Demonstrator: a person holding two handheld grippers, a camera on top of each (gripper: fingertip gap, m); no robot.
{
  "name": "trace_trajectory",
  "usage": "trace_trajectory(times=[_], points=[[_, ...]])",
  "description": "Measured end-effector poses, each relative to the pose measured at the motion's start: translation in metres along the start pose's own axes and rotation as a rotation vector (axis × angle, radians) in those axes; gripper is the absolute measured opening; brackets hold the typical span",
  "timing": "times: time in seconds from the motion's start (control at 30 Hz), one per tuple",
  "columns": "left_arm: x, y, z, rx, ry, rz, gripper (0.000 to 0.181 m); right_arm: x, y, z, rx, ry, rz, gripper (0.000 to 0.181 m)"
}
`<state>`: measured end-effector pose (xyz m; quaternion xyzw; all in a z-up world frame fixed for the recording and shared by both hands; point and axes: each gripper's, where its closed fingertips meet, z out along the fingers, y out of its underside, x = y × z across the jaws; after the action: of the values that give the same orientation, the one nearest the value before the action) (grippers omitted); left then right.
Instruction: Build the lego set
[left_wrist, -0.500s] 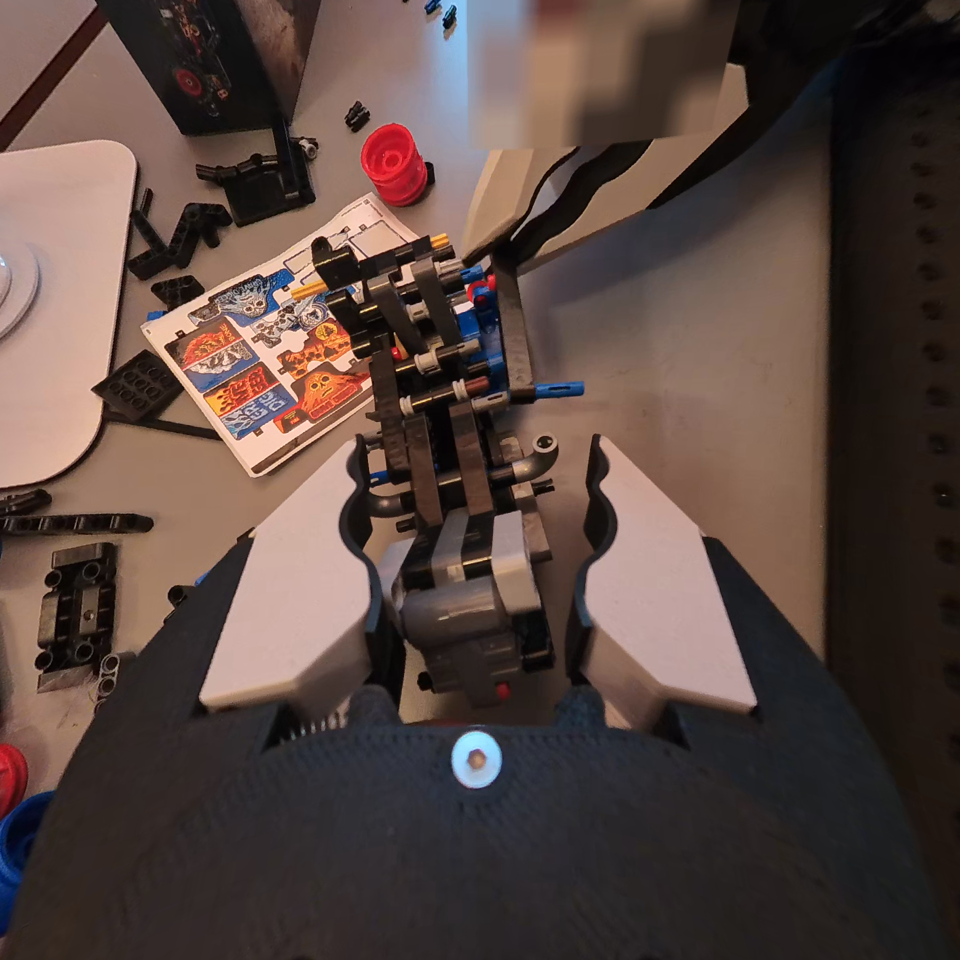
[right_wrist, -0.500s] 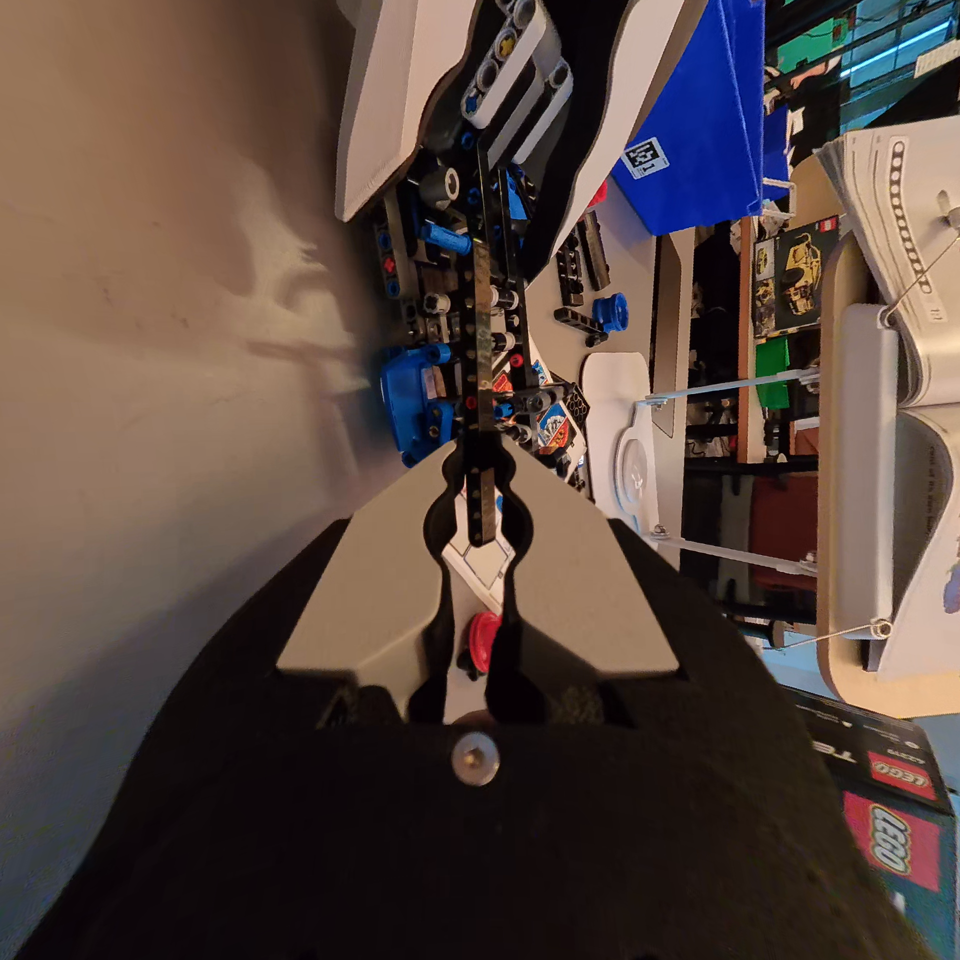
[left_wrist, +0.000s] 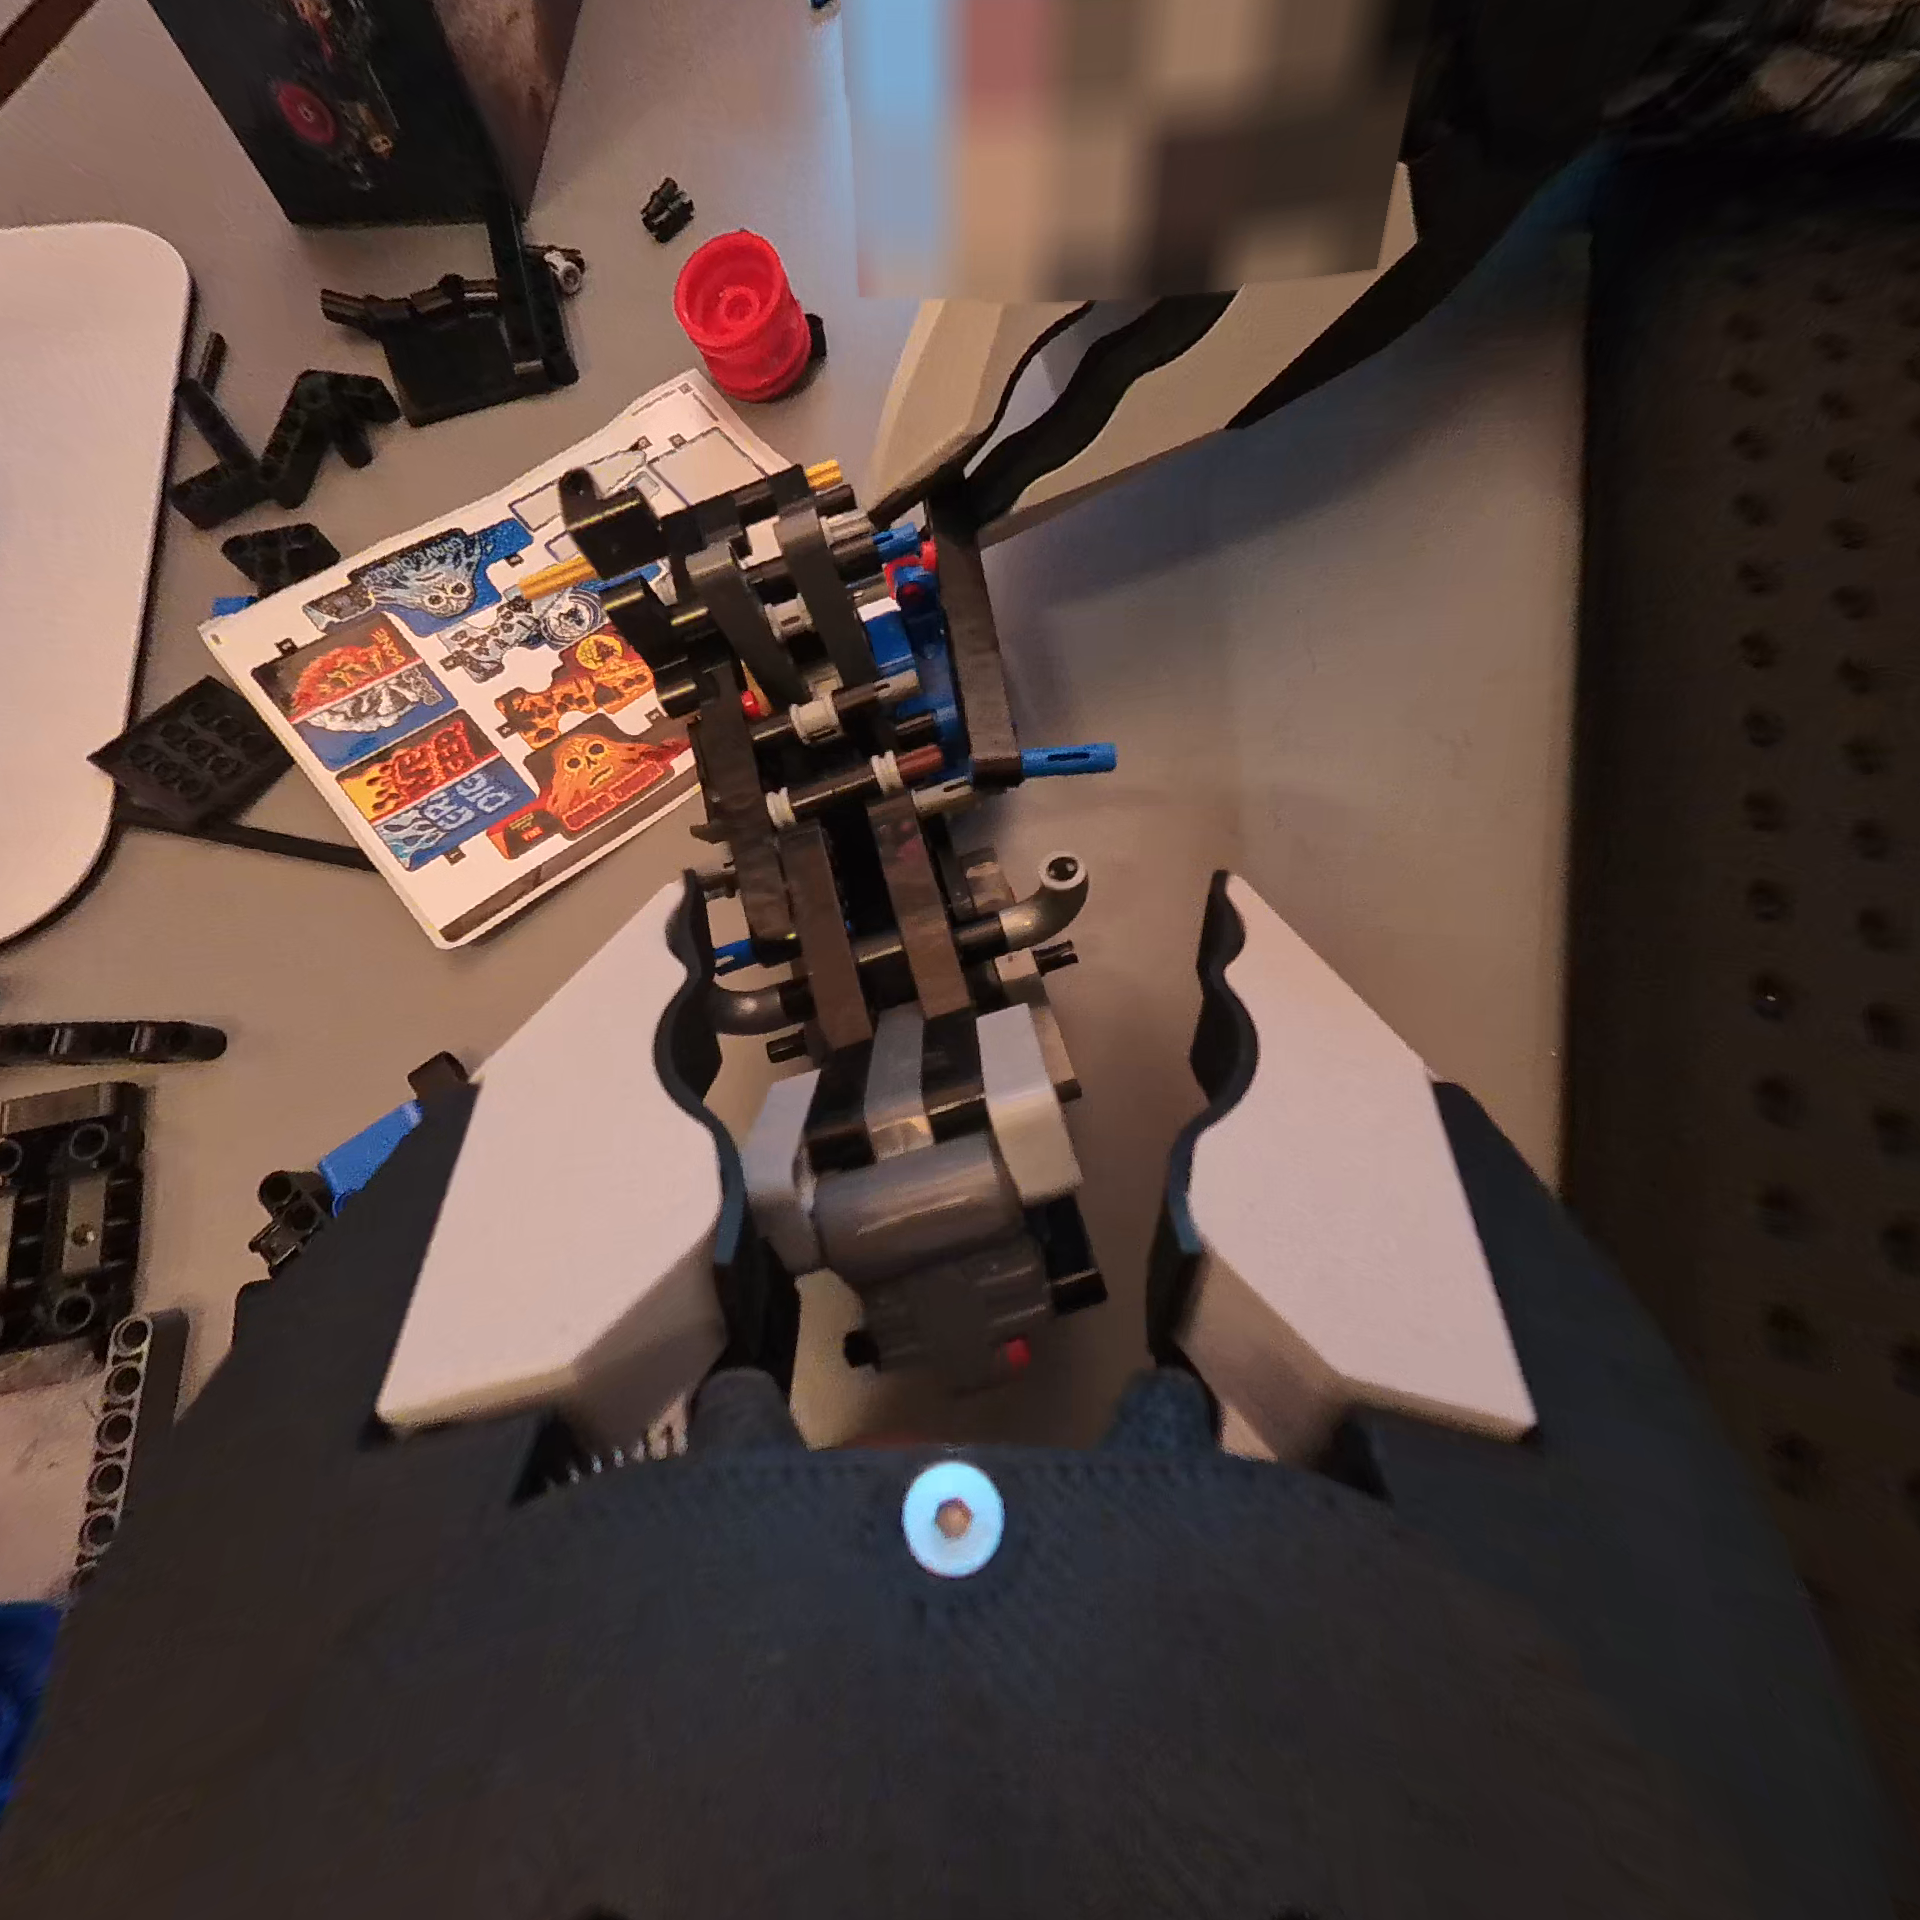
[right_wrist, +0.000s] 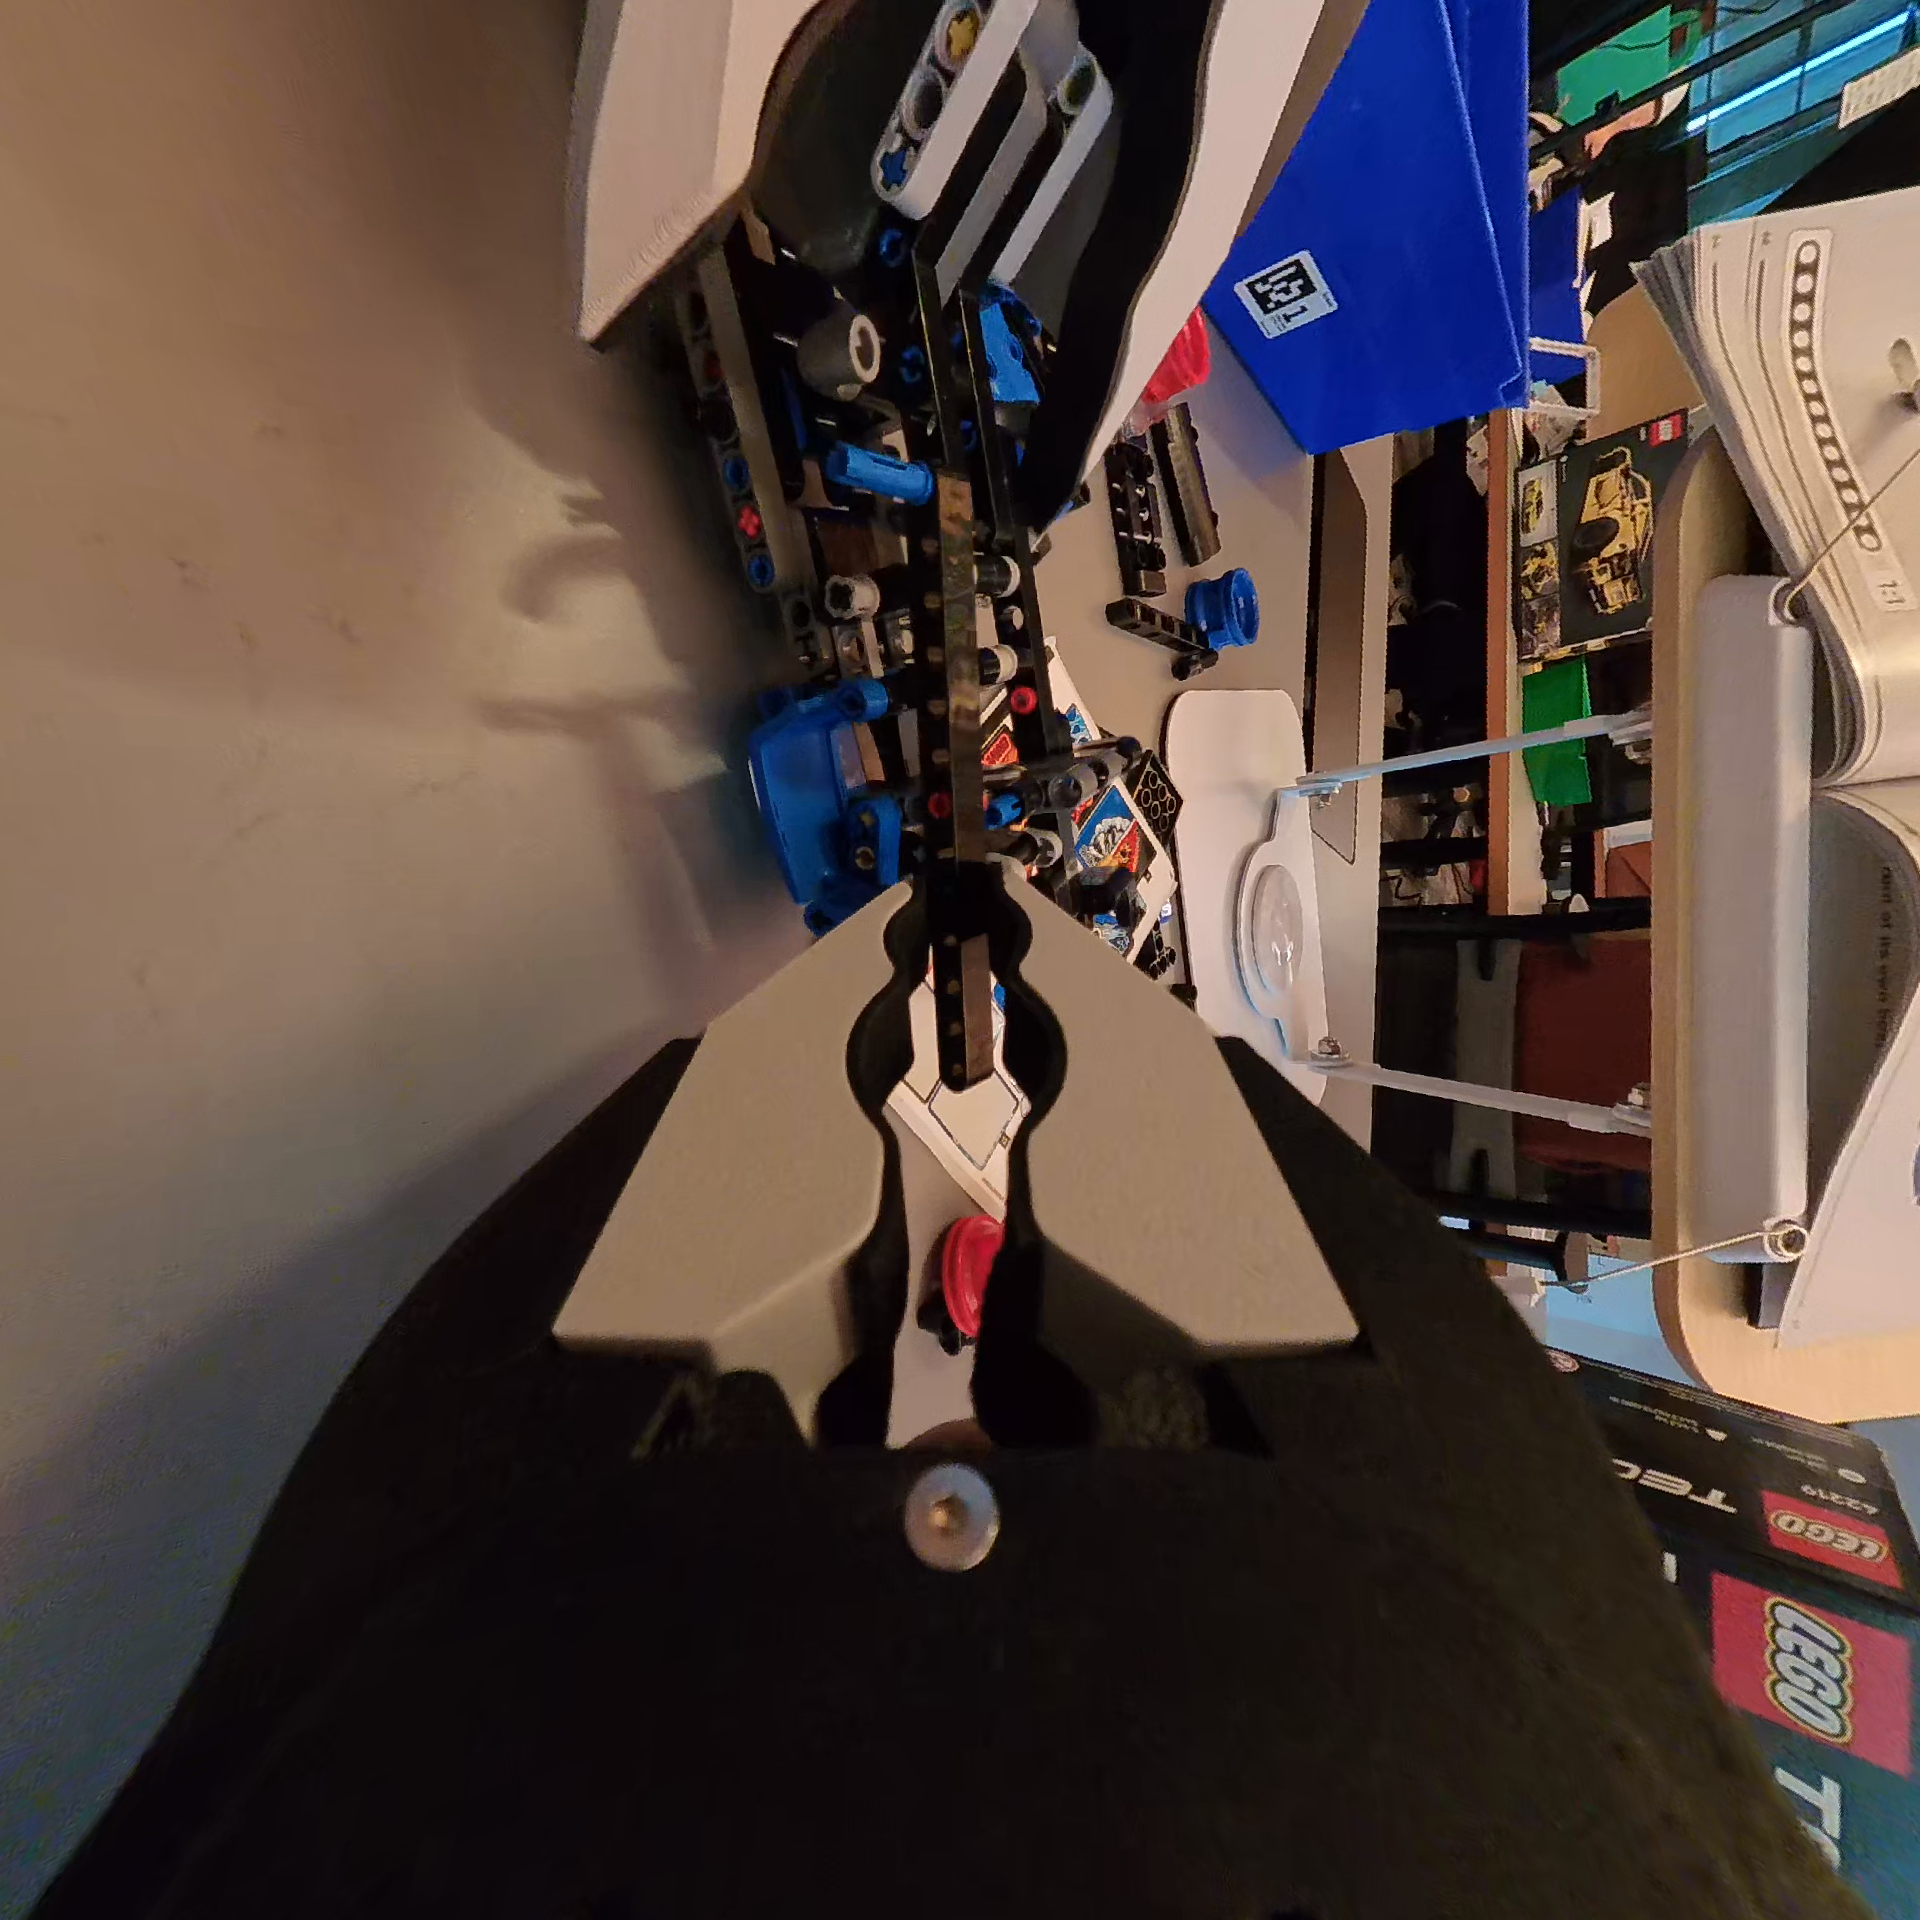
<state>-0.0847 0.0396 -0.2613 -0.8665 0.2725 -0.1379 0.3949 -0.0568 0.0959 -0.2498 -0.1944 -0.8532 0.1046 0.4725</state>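
The half-built Lego model (left_wrist: 831, 790), black beams with blue and grey parts, lies on the grey table (left_wrist: 1299, 727). My left gripper (left_wrist: 954, 888) is open, its jaws standing either side of the model's grey motor end (left_wrist: 914, 1205) without closing on it. My right gripper (right_wrist: 961, 904) is shut on the model's long black side beam (right_wrist: 956, 727) and holds its far end. In the left wrist view the right gripper (left_wrist: 935, 416) shows at the top, pinching that beam (left_wrist: 977, 644). In the right wrist view the left gripper's fingers (right_wrist: 665, 156) show at the top.
A sticker sheet (left_wrist: 468, 686), a red wheel (left_wrist: 740, 312), loose black parts (left_wrist: 457, 332) and the set's box (left_wrist: 364, 94) lie left of the model. A white stand base (left_wrist: 73, 520) is far left, a dark perforated mat (left_wrist: 1766, 831) right. An open instruction book (right_wrist: 1818, 416) stands beyond.
My left gripper's jaws have spread a little wider around the motor end. The right gripper's hold on the beam is unchanged.
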Motion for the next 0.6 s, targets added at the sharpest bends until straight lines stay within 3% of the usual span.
trace_trajectory(times=[0.6], points=[[0.0012, 0.0013, 0.0022, -0.005, 0.010, 0.003, 0.090, 0.0029, 0.0036, 0.0009, 0.003, -0.004, 0.007, 0.008]])
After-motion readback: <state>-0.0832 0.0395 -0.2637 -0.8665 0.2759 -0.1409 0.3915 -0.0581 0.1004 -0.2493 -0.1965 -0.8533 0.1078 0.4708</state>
